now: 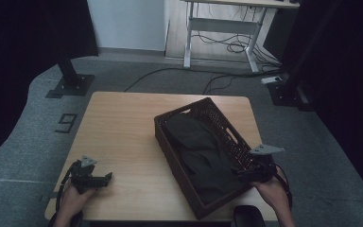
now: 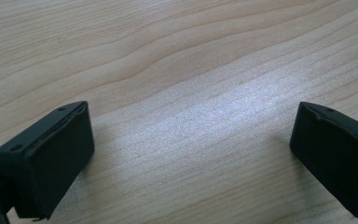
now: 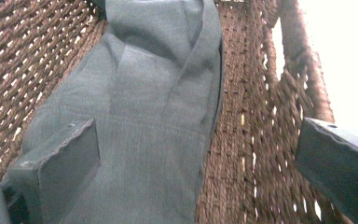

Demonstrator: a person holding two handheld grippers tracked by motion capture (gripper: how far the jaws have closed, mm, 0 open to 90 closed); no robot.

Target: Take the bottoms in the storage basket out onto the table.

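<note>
A dark, soft folded cloth (image 1: pixel 203 153) is lying inside the brown woven rectangular basket (image 1: pixel 170 146) on the pale wood-grain worktop (image 1: pixel 123 137), the right tongs (image 1: pixel 246 174) gaping above it, the left tongs (image 1: pixel 105 178) resting apart well left of the basket.

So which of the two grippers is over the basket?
The right gripper, open above the dark cloth in the basket. The left gripper sits over bare table.
</note>
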